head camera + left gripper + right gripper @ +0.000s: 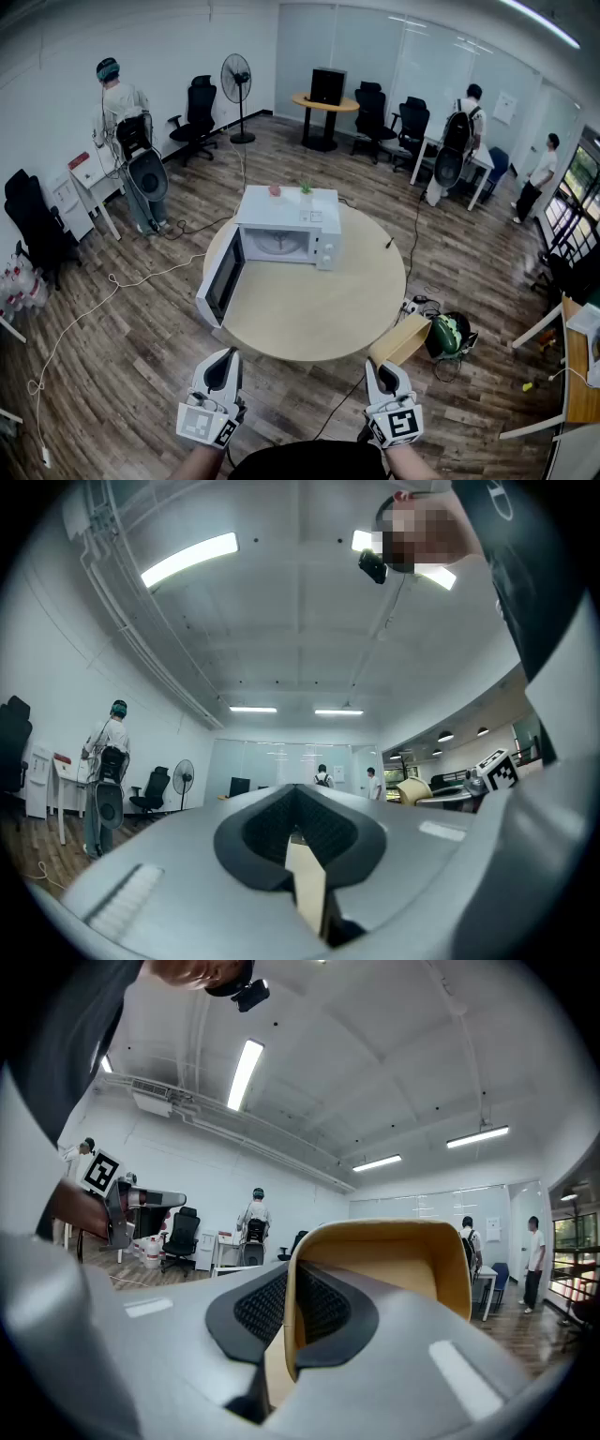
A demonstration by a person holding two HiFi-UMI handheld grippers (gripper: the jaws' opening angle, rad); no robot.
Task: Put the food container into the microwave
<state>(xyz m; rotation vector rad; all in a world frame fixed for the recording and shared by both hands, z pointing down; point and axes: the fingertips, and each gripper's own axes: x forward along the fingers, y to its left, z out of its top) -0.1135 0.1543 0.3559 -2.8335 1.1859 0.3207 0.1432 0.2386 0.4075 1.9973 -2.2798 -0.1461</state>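
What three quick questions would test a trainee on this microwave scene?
1. True or false: the microwave door stands open.
2. Which claw grips the food container: A left, B right?
3. Fill in: the microwave stands on a round ____.

Key: 1 true. 2 B, the right claw. 3 table.

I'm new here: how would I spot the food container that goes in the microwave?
Find the round wooden table in the middle of the room, with the white microwave on it. By its near right edge, the right gripper holds the food container by its wall. It is the plain tan open box, unlike the green and black item on the floor beside it.
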